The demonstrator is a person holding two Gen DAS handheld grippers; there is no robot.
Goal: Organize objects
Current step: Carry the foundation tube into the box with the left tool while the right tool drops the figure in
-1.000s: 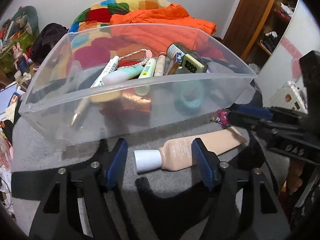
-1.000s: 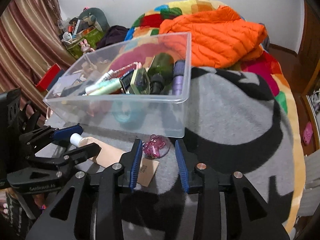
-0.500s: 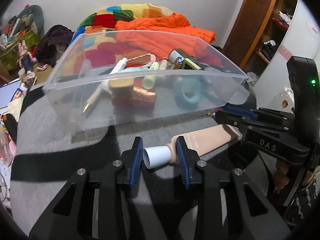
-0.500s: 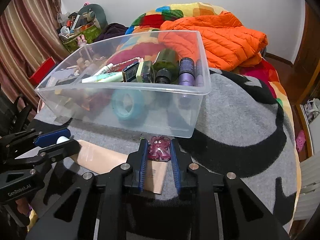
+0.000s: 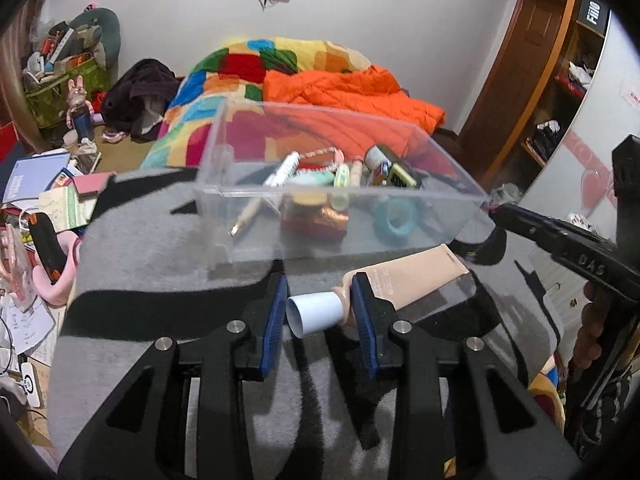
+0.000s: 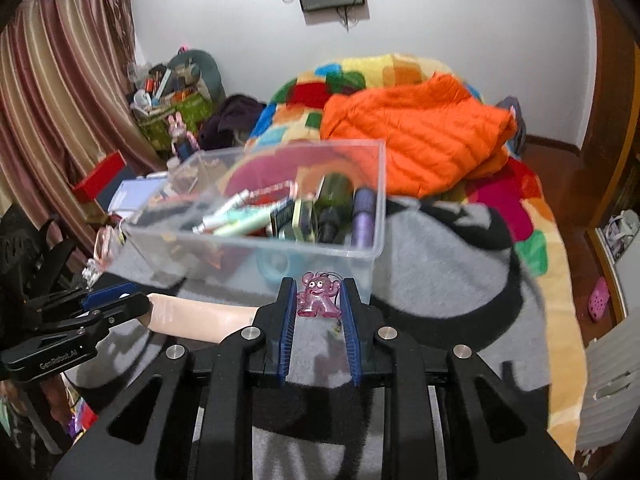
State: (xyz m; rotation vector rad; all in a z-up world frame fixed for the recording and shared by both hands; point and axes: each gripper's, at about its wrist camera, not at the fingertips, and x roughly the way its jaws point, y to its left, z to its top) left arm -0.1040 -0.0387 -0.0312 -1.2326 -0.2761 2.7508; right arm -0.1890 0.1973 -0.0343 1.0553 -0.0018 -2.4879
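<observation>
My left gripper [image 5: 319, 312] is shut on a beige cosmetic tube [image 5: 404, 276] at its neck, beside its white cap [image 5: 314, 314], and holds it lifted off the grey blanket. The tube's body points right, toward the right gripper [image 5: 552, 232]. My right gripper [image 6: 318, 302] is shut on a small pink figure charm [image 6: 318, 296] and holds it up in front of the clear plastic bin [image 6: 356, 254]. The bin [image 5: 224, 216] holds tubes, bottles, a teal tape roll and other small items. The tube [image 6: 192, 316] and left gripper [image 6: 100, 308] show at left in the right wrist view.
A grey and black blanket [image 6: 440, 264] covers the bed under the bin. An orange puffer jacket [image 6: 416, 140] and a patchwork quilt [image 5: 280, 60] lie behind it. Clutter of books and papers [image 5: 48, 192] fills the floor at left. A wooden door [image 5: 516, 64] stands at right.
Both grippers closed, the left on the tube's neck and the right on the pink charm, then rose with them. The bin now looks lower and farther off in both views.
</observation>
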